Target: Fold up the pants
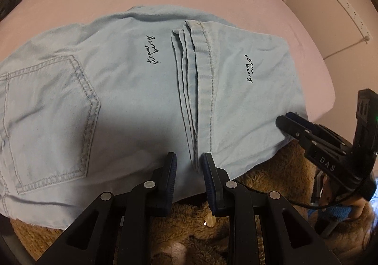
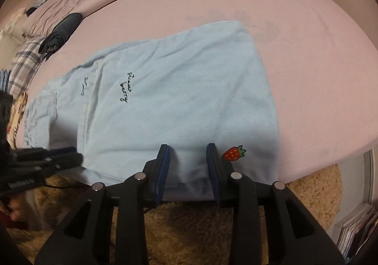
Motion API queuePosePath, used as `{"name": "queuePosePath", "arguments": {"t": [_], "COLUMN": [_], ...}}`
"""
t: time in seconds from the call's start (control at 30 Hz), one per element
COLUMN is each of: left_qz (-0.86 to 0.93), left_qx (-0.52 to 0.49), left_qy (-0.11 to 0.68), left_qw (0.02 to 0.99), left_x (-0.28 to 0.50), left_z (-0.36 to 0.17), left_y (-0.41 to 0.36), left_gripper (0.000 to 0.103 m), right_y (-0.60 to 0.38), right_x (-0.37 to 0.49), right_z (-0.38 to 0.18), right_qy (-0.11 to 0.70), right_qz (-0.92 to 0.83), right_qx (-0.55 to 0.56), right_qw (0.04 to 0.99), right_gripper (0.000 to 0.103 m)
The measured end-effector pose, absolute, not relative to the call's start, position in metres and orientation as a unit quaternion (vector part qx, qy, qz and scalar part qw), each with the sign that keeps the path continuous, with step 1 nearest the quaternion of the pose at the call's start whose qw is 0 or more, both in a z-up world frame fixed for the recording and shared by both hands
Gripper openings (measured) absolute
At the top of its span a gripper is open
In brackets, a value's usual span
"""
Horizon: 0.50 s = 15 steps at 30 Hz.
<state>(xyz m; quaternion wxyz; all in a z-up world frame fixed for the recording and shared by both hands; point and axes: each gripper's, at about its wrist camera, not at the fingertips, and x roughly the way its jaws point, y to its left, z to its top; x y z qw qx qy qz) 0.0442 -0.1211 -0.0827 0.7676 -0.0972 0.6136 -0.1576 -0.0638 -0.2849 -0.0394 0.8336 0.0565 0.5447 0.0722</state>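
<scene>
Pants (image 1: pixel 118 90), light blue with black writing and a strawberry patch (image 2: pixel 234 153), lie folded on the pink bed (image 2: pixel 307 52); both my fingers are released, grasping nothing.

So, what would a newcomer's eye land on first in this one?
The light blue pants, folded once on the pink bed sheet, with black cursive lettering on the top layer. A red strawberry patch sits near the bed's front edge, just right of the right tongs.

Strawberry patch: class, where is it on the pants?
Right wrist view: the strawberry patch sits low on the pants, just right of the right gripper.
</scene>
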Motion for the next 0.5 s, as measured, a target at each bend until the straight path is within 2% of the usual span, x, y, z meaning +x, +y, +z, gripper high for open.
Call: {"name": "queuePosePath", "arguments": {"t": [0.17, 0.27, 0.4, 0.5], "left_qz": [-0.154, -0.166, -0.2, -0.216], "left_qx": [-0.092, -0.086, -0.103, -0.101], "left_qy": [0.613, 0.614, 0.572, 0.548], "left_qw": [0.769, 0.767, 0.788, 0.802], "left_x": [0.042, 0.038, 0.047, 0.065], "left_z": [-0.08, -0.073, -0.045, -0.03], "left_y": [-0.126, -0.131, -0.136, -0.147], "left_gripper": [0.027, 0.026, 0.026, 0.026], "right_y": [-0.304, -0.323, -0.346, -0.355], "right_x": [-0.066, -0.063, -0.043, -0.016], "right_z": [-0.026, -0.007, 0.004, 0.0], "right_qy": [0.558, 0.533, 0.508, 0.505], "right_qz": [0.078, 0.061, 0.028, 0.042], "right_qx": [0.093, 0.106, 0.113, 0.132], "right_qw": [0.821, 0.837, 0.853, 0.852], "right_gripper": [0.032, 0.032, 0.034, 0.027]}}
